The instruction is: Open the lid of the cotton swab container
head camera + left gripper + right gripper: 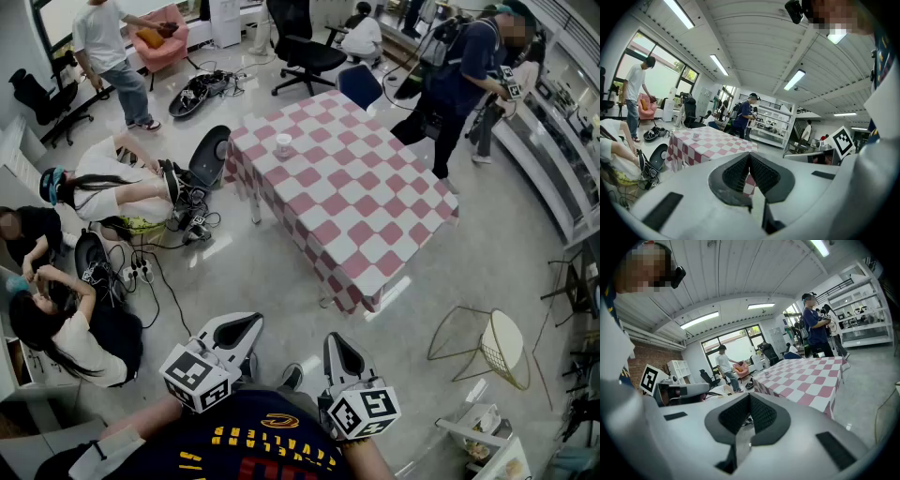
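Head view: cotton swab container (283, 143) on table (375, 216), well apart from left gripper (246, 326) and right gripper (337, 345), both pressed together.

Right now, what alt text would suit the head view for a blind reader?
Seen from above, a person holds the left hand-held gripper and the right hand-held gripper, both shut and empty. Ahead, a small white container stands on a pink-and-white checked table; other people sit and stand around.

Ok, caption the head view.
Both shut, the left gripper and right gripper hang by the person's chest, far from the pink-and-white checkered table bearing a small white cotton swab container.
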`<state>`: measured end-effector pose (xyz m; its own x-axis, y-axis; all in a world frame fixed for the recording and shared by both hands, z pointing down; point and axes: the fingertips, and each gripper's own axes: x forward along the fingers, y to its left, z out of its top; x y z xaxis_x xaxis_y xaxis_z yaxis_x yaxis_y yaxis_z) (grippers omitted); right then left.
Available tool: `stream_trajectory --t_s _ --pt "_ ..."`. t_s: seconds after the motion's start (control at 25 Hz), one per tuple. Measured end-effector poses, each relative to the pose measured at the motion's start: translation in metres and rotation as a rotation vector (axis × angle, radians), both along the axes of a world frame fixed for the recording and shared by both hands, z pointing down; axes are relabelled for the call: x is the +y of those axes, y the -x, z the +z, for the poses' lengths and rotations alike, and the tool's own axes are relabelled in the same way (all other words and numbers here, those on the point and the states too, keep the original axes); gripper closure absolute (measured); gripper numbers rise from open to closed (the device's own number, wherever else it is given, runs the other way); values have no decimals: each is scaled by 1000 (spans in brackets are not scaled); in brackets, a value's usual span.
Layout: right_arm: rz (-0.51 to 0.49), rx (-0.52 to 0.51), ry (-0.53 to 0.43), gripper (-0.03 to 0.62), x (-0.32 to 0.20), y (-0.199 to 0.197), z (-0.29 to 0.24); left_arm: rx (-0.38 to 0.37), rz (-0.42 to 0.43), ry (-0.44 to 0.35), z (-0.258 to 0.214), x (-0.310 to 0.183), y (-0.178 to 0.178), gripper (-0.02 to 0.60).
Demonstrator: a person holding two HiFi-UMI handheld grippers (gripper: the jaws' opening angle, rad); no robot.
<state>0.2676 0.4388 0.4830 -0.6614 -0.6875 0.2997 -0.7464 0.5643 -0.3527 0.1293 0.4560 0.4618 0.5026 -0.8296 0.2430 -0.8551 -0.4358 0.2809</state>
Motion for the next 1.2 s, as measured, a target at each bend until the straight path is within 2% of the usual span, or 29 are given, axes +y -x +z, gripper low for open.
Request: stream_trajectory --t_s 0.32,0.56,0.92,1.2 --pt "-12 5 23 583 18 12 2 17 -15 21 -1 17 12 578" --pt "59 -55 12 583 15 14 -6 20 -10 10 1 22 25 579" --pt "126 -48 52 583 -6 73 4 21 -28 7 2 11 104 579" --pt "144 -17 89 583 -13 85 14 80 18 37 18 -6 103 578"
